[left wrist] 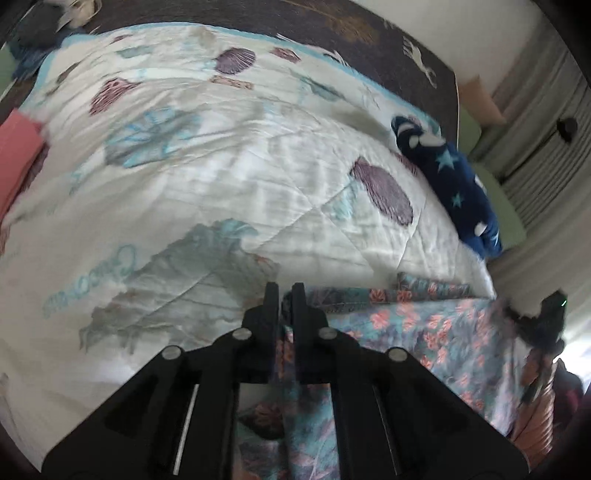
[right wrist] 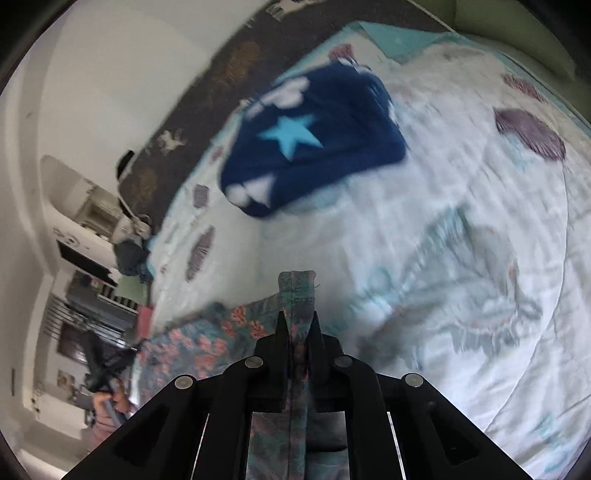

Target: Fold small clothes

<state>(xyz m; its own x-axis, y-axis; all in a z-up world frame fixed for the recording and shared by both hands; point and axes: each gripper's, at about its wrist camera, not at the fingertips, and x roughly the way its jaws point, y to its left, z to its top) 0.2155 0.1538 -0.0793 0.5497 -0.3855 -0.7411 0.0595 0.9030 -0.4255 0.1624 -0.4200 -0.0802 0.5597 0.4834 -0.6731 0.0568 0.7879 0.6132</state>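
Note:
A small floral garment (left wrist: 424, 325), teal with pink flowers, hangs stretched between both grippers just above a white quilt (left wrist: 221, 184). My left gripper (left wrist: 285, 291) is shut on one edge of it, with cloth pinched between the black fingers. My right gripper (right wrist: 297, 319) is shut on another hemmed edge of the floral garment (right wrist: 295, 288), which sticks out past the fingertips. In the left wrist view the right gripper (left wrist: 550, 314) shows as a dark blur at the far right, holding the cloth's other end.
A folded navy fleece with light stars (right wrist: 310, 144) lies on the quilt towards the bed's far edge. A pink folded cloth (left wrist: 18, 155) sits at the left edge of the bed. A dark patterned blanket (left wrist: 332, 29) lies beyond the quilt. Shelves and furniture (right wrist: 85, 236) stand beside the bed.

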